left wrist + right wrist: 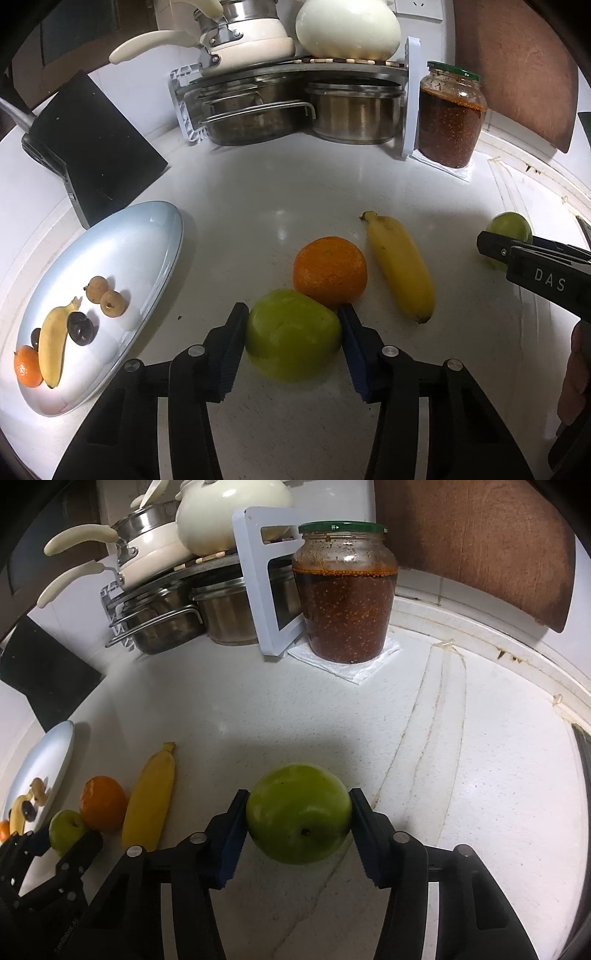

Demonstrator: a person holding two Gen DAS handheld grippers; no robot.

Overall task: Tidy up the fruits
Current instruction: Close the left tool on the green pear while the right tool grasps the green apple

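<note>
Left gripper (291, 325) pinches the near green apple (291, 334), which touches the orange (330, 271). Right gripper (298, 812) pinches the right green apple (298, 812). Lift both vertically, then carry them left to the plate (147, 236).

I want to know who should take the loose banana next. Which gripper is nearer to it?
Left. The left gripper, closed on a green apple, sits just beside the banana, past the orange. The right gripper grips another apple farther off.
</note>
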